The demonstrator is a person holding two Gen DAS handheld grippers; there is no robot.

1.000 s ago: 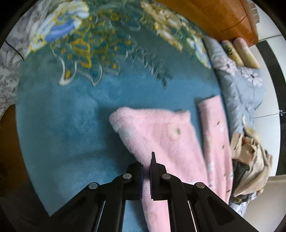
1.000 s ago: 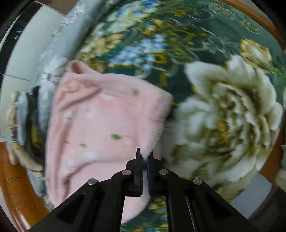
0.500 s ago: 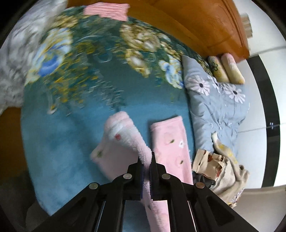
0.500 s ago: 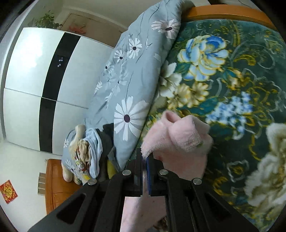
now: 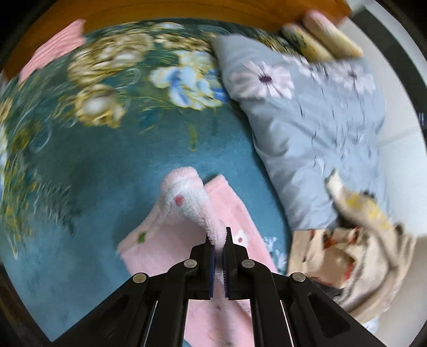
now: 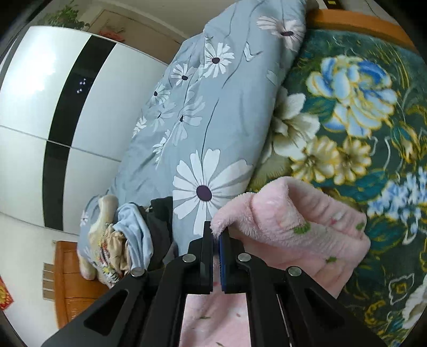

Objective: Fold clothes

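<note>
While both tongs grip it, fuzzy pink fleece garment runs toward 12 o'clock | left gripper clamped on edge | right gripper clamped on corner, fold at 2 o'clock

A home bedroom: a bed under a teal floral blanket, a daisy-print duvet, a wooden headboard, a white wardrobe.

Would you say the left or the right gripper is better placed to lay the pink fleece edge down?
Probably left: the left gripper hangs over the pink fleece garment; the right gripper faces the quilt.
</note>
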